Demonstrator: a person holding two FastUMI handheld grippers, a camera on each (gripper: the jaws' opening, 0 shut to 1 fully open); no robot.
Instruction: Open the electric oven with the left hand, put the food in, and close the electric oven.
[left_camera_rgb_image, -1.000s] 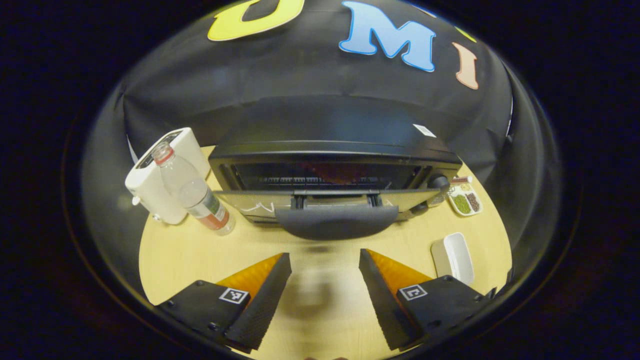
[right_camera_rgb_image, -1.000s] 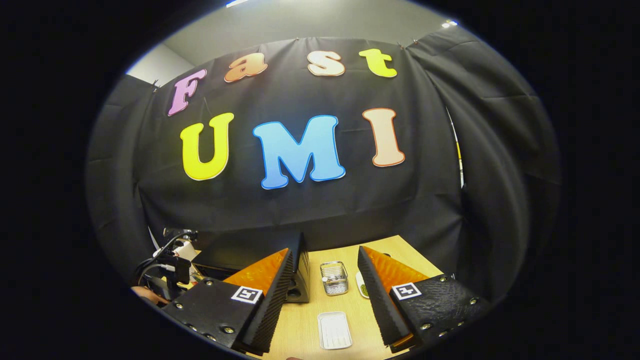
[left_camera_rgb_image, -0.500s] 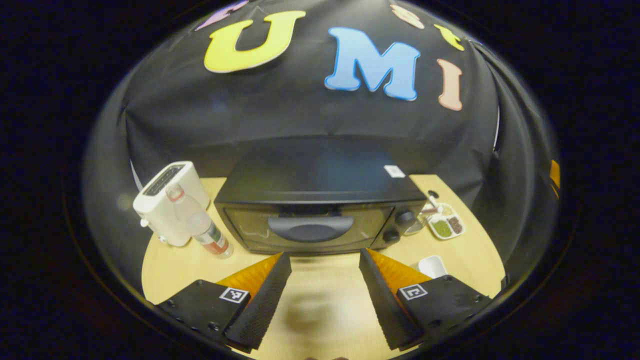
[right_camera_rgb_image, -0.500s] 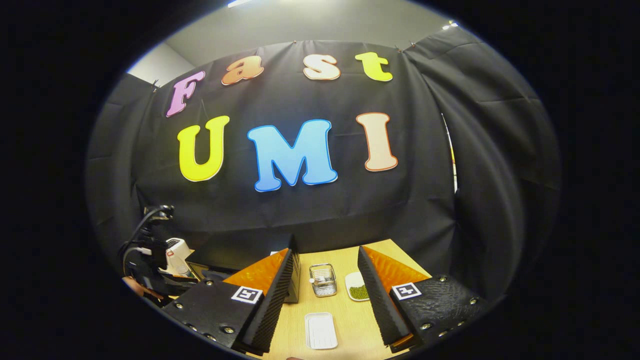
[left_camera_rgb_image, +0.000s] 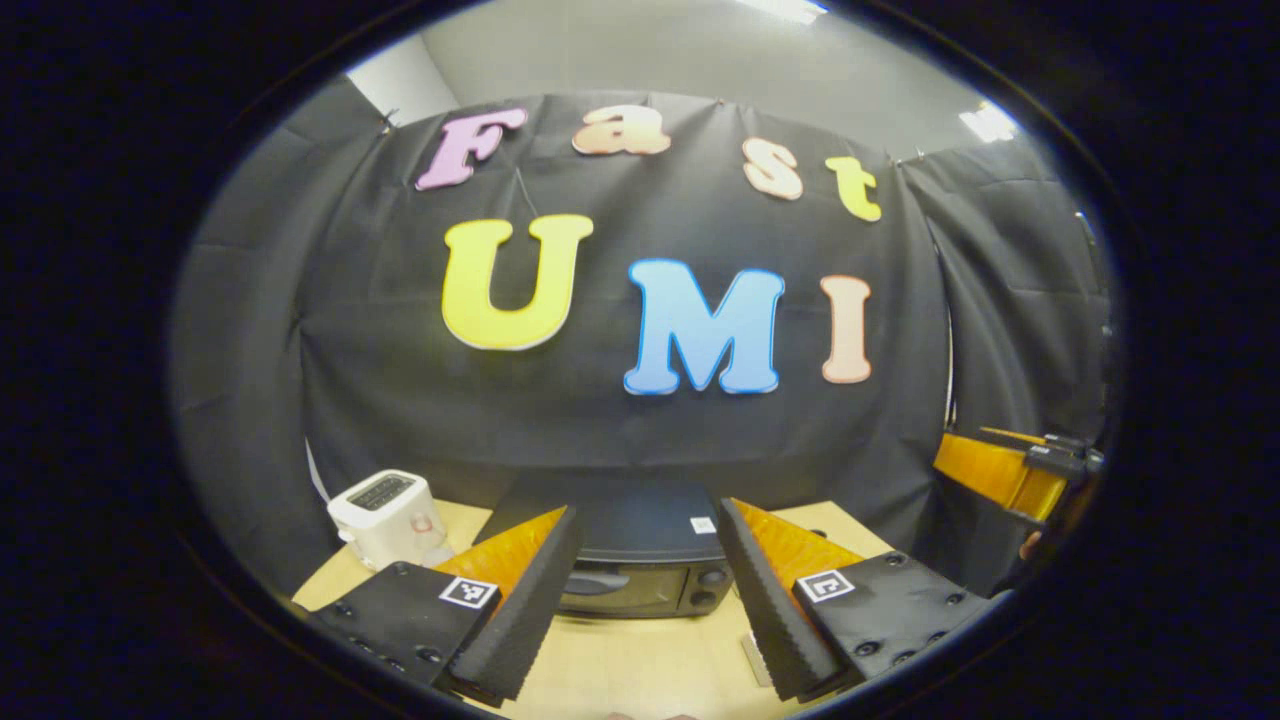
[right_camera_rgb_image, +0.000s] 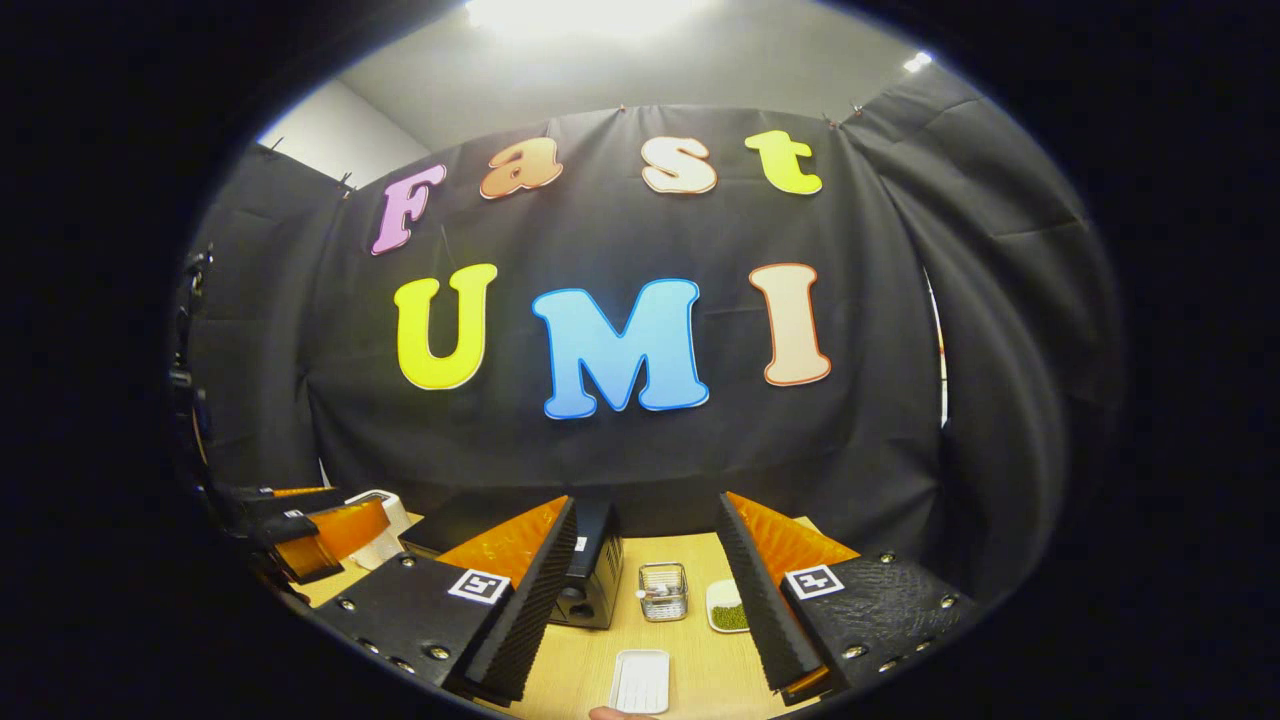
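The black electric oven (left_camera_rgb_image: 632, 588) stands on the wooden table (left_camera_rgb_image: 640, 660) with its door shut. My left gripper (left_camera_rgb_image: 646, 518) is held open well back from the oven and above table height, nothing between its fingers. My right gripper (right_camera_rgb_image: 644, 502) is open too and holds nothing; in its view the oven (right_camera_rgb_image: 592, 580) sits low and left of centre. Each gripper shows in the other's view: the right gripper (left_camera_rgb_image: 1000, 470) at the far right, the left gripper (right_camera_rgb_image: 325, 530) at the far left. No food shows outside the oven.
A white toaster (left_camera_rgb_image: 385, 512) stands left of the oven. Right of the oven are a small glass container with a wire frame (right_camera_rgb_image: 662, 590), a dish with green beans (right_camera_rgb_image: 728, 608) and a white rectangular tray (right_camera_rgb_image: 640, 680) nearer me.
The oven door, open one second ago, is now shut. My left gripper has pulled back and tilted up from the oven. The right gripper has drawn back slightly.
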